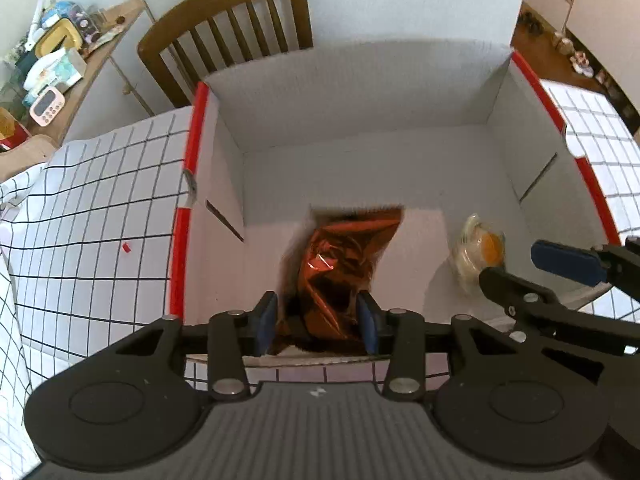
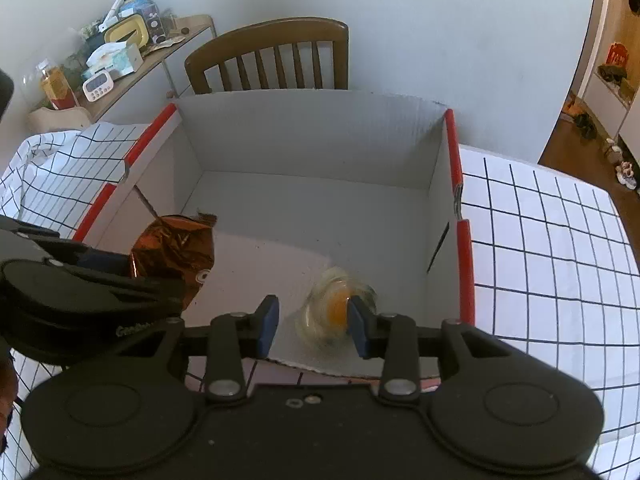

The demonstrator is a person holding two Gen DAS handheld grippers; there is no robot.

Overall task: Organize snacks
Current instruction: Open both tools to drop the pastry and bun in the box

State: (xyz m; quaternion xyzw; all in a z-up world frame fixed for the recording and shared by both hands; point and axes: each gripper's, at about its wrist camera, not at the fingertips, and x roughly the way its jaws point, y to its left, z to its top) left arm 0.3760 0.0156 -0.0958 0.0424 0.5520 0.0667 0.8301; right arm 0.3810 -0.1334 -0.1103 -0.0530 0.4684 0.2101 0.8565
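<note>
Both claws point down into a white cardboard box (image 1: pixel 360 92) with red-taped rims, standing on a white tablecloth (image 1: pixel 100 220) ruled with a black grid.

Left gripper (image 1: pixel 316 318): jaws partly apart. A shiny orange foil snack bag (image 1: pixel 344 264) sits between the blue pads (image 1: pixel 266 320) and runs ahead of the tips onto the box floor. The bag fills the gap; whether the pads press on it or stand just clear cannot be told. From the right wrist view the same bag (image 2: pixel 176 248) lies to the left of the right claw, its near end hidden under the left gripper (image 2: pixel 100 280).

Right gripper (image 2: pixel 314 322): jaws partly apart. A clear-wrapped snack with a yellow-orange centre (image 2: pixel 334 308), blurred, lies between the tips, close against the right-hand pad (image 2: pixel 358 328) and clear of the left-hand one. A firm grip cannot be made out. In the left wrist view this snack (image 1: pixel 478 250) rests on the box floor, right of the foil bag and apart from it, with the right gripper (image 1: pixel 532 268) at its edge.

Beyond the box's far wall: a wooden slat-back chair (image 2: pixel 272 60). Further left, a cluttered side table (image 2: pixel 132 56) with a small white timer (image 2: pixel 96 85).
</note>
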